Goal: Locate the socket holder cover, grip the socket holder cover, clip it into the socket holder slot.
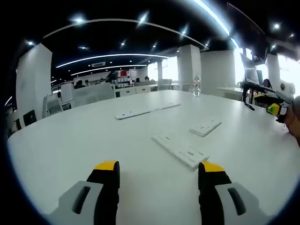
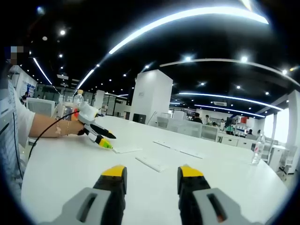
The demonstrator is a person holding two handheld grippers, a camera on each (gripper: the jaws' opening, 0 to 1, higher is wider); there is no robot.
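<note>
A broad white table (image 1: 70, 145) carries everything here — its top is smooth and rounded at the far edge. Take the long white socket holder (image 1: 180, 150) as the landmark: it lies flat near the table's middle. Just beyond it, to its right, rests a smaller white socket holder cover (image 1: 205, 127), apart from it. Farther back, to its left, a long thin white strip (image 1: 146, 110) lies flat. Well behind stands a clear water bottle (image 1: 196, 86) — upright.
</note>
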